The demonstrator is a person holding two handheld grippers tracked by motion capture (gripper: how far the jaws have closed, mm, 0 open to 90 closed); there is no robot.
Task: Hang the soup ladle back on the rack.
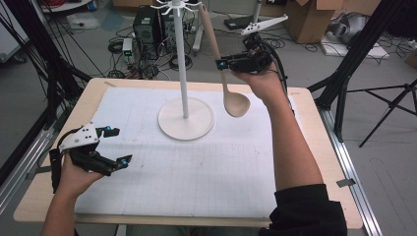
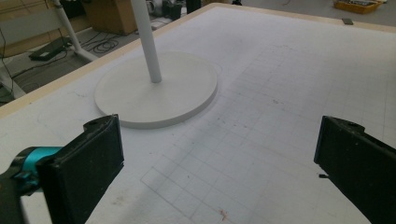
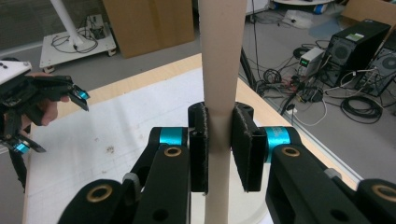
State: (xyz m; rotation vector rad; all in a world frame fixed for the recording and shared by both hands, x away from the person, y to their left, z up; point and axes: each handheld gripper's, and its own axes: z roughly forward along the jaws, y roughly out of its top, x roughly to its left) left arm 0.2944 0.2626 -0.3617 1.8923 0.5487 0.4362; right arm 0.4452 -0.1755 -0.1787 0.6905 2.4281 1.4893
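Tabletop (image 1: pixel 59 123): light wood, mostly covered by a white gridded mat (image 1: pixel 196 167) with faint marks and scuffs.

White stand (image 1: pixel 184 64) sits at the back-centre of the mat: round flat base (image 1: pixel 169 128), thin upright pole, hook arms at the top. In the left gripper view the base lies just ahead of the fingers, pole rising out of frame.

Wooden ladle (image 1: pixel 226 83): held in the air to the right of the stand pole, clear of the mat. Handle runs up and tilts toward the stand's top hooks, bowl hangs at the bottom above the mat's back-right area. Can't tell whether the handle tip touches a hook.

Right gripper (image 1: pixel 231 63): raised above the back of the tabletop, fingers (image 3: pixel 245 149) clamped on the ladle handle part-way up; right gripper view shows the handle pinched between both pads.

Left gripper (image 1: pixel 114 146): low at the front-left of the mat, held in the person's left hand (image 1: pixel 74 179), fingers (image 2: pixel 95 163) spread wide apart with nothing between them, pointed toward the stand base.

Floor behind the tabletop: cables, a computer tower (image 1: pixel 145 24), cardboard boxes (image 1: pixel 314 17).
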